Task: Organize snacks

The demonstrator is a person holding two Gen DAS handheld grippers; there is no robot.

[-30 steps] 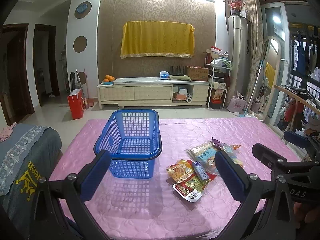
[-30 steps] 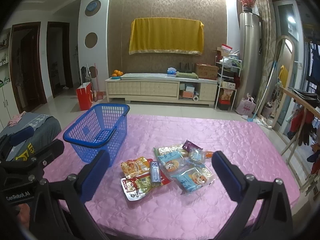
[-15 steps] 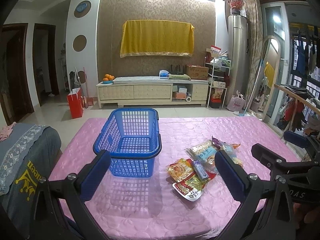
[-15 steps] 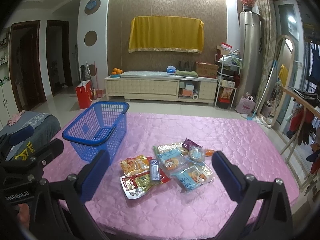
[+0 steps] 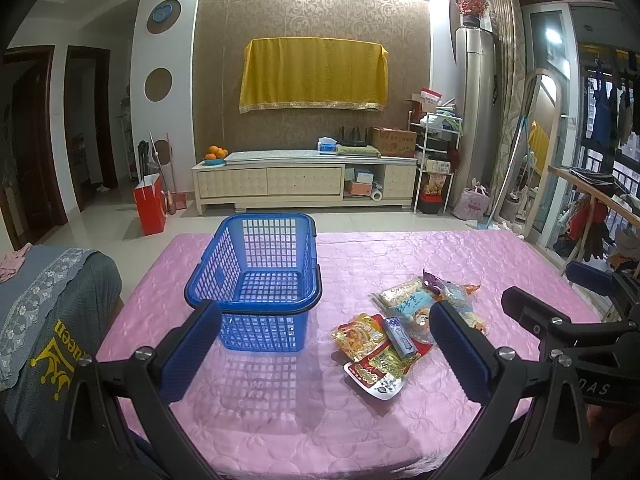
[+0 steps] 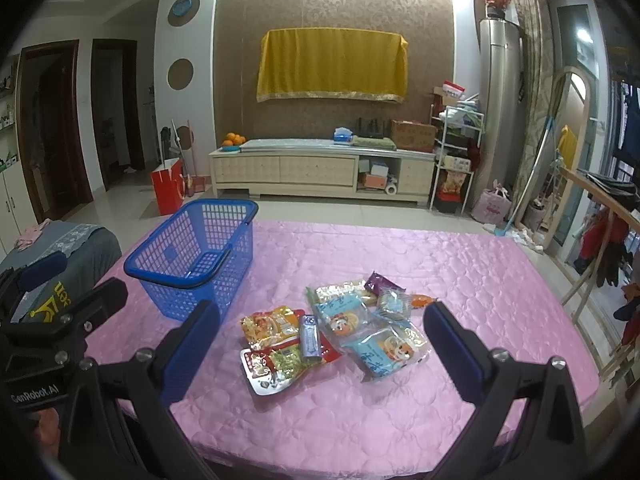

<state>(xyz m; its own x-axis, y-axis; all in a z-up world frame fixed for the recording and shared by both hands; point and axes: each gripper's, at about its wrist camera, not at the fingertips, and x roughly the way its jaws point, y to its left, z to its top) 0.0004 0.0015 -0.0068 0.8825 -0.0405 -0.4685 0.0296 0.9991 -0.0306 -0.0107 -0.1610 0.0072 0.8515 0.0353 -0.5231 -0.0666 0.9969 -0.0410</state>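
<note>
I hover my left gripper (image 5: 326, 354) and right gripper (image 6: 322, 354) spread wide and empty, the blue basket (image 5: 256, 280) ahead-left of my jaws, the snack packets (image 6: 332, 332) heaped between the right ones, ready for picking.

A blue lattice basket (image 5: 260, 280) sits on a glossy pink quilted tablecloth (image 5: 320, 420) stitched in circles, beside snack packets (image 6: 340, 332) in orange-yellow, red, silver, pale blue and purple, while black grippers show blue finger pads (image 6: 188, 352), and a yellow cloth (image 5: 314, 76) hangs on brown scroll-patterned wallpaper (image 5: 312, 12).
</note>
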